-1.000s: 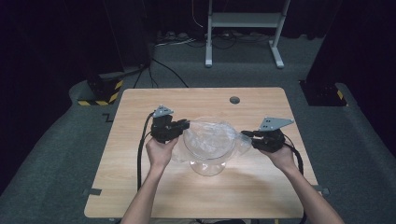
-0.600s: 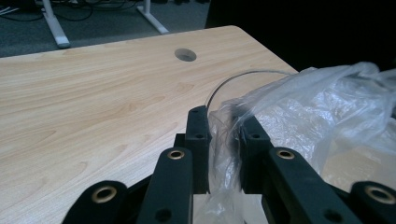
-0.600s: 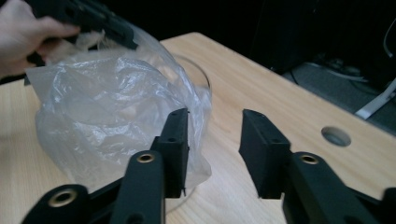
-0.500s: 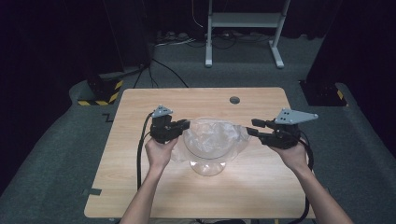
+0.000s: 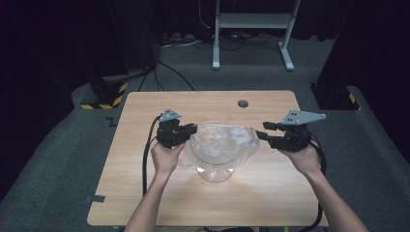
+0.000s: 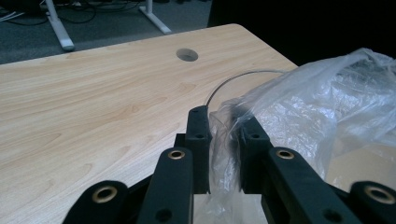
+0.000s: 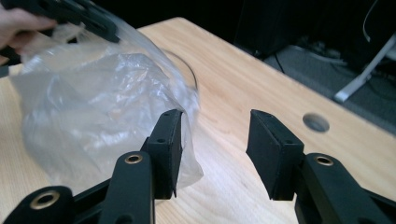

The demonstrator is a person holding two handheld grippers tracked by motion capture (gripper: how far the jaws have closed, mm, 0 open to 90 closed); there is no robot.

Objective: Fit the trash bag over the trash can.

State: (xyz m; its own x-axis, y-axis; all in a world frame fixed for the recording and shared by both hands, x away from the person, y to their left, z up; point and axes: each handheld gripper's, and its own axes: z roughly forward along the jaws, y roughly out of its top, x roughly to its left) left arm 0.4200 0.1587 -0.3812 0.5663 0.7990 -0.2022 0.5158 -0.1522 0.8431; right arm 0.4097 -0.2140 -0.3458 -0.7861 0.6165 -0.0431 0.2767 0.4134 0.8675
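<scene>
A clear glass bowl (image 5: 215,166) stands mid-table with a crumpled clear plastic bag (image 5: 223,140) in and over it. My left gripper (image 5: 194,129) is at the bowl's left rim, shut on the bag's edge; the film (image 6: 224,154) is pinched between its jaws, and the bowl's rim (image 6: 233,79) curves just beyond. My right gripper (image 5: 262,131) hovers off the bowl's right side, and its jaws have just been opening. In the right gripper view, that gripper (image 7: 214,140) stands open with nothing between the jaws; the bag (image 7: 93,102) lies against the outside of one jaw.
The wooden table (image 5: 145,193) has a round hole (image 5: 242,103) near its far edge. Black cables trail from both grippers toward the near edge. A white metal stand (image 5: 251,21) is on the floor behind the table, and a yellow-black striped block (image 5: 104,102) lies at back left.
My right gripper let go of the bag's right side, opened, and rose away to the right. The left gripper kept still on the bag.
</scene>
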